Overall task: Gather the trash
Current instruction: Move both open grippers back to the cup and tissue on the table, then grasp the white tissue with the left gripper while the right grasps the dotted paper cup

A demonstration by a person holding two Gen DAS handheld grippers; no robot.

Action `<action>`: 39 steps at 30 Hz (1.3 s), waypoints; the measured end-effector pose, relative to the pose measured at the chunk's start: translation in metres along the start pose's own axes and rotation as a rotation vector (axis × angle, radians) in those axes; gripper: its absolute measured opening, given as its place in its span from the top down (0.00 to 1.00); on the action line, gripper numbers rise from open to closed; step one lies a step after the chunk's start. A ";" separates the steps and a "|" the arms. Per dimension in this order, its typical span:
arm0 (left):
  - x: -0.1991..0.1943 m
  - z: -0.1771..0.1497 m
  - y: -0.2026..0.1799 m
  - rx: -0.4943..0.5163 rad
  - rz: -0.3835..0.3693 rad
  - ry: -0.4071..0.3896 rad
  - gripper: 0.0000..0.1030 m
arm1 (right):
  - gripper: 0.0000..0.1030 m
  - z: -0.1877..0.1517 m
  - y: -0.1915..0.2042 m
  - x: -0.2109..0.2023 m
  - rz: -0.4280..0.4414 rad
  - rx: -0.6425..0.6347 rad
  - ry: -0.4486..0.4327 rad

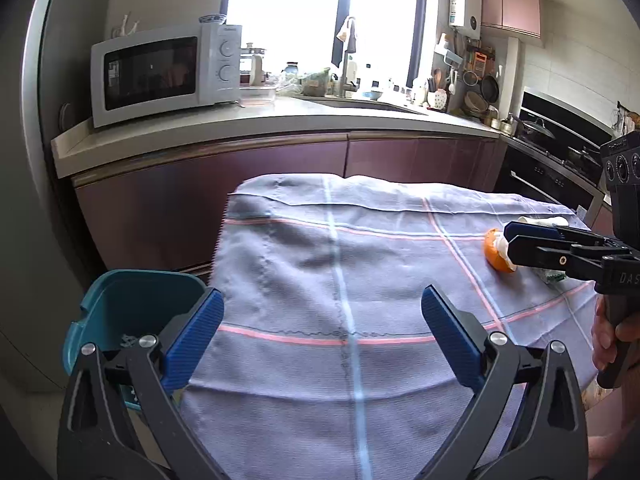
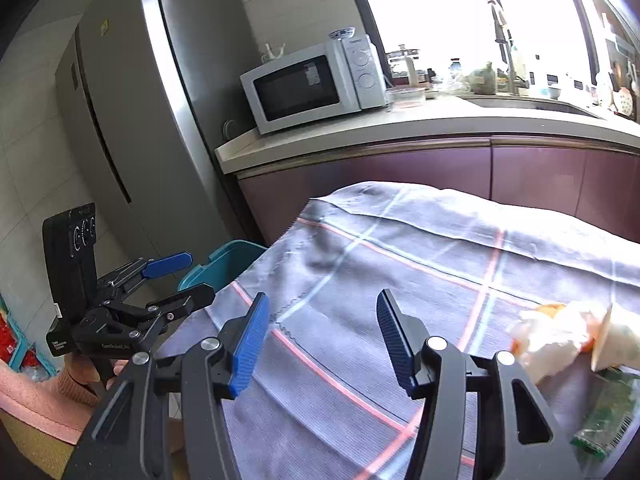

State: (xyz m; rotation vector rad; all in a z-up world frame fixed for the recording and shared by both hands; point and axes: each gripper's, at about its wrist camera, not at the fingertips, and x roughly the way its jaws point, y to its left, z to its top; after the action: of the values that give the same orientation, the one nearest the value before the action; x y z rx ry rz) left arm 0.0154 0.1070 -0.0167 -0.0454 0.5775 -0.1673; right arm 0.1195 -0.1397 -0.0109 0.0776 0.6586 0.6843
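Left gripper (image 1: 322, 330) fingers spread wide, nothing between; right gripper (image 2: 320, 338) fingers part open, also empty. Both over the checked cloth (image 1: 340, 280) on the tabletop. Teal bin (image 1: 132, 304) at 9 o'clock off the cloth edge, a few scraps seem to be in it, so partly done by my read. Left to collect at 3 o'clock: crumpled white tissue (image 2: 550, 346) over orange peel (image 1: 496, 256), a paper cup (image 2: 618, 340) on its side, green wrapper (image 2: 606, 416) just beside

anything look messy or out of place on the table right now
Yes: a small heap of litter sits at the right end of the checked cloth: a crumpled tissue over orange peel, a white cup tipped on its side, and a green wrapper. The cloth itself lies wrinkled.
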 end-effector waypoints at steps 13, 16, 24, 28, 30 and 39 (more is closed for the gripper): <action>0.062 0.019 -0.095 0.133 -0.197 0.073 0.09 | 0.48 -0.035 -0.100 -0.067 -0.246 0.188 -0.087; 0.077 0.022 -0.114 0.144 -0.238 0.105 0.15 | 0.48 -0.041 -0.120 -0.077 -0.284 0.228 -0.106; 0.102 0.025 -0.156 0.189 -0.298 0.148 0.24 | 0.48 -0.048 -0.154 -0.096 -0.343 0.287 -0.155; 0.113 0.028 -0.168 0.198 -0.318 0.169 0.28 | 0.50 -0.046 -0.168 -0.097 -0.337 0.310 -0.163; 0.120 0.032 -0.172 0.199 -0.332 0.181 0.31 | 0.53 -0.045 -0.173 -0.095 -0.327 0.313 -0.160; 0.143 0.036 -0.193 0.228 -0.353 0.225 0.46 | 0.67 -0.044 -0.178 -0.086 -0.286 0.312 -0.146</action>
State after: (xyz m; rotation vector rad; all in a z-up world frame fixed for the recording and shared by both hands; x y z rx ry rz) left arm 0.1254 -0.1079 -0.0466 0.0946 0.7686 -0.5864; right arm 0.1438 -0.3372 -0.0486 0.3132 0.6163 0.2938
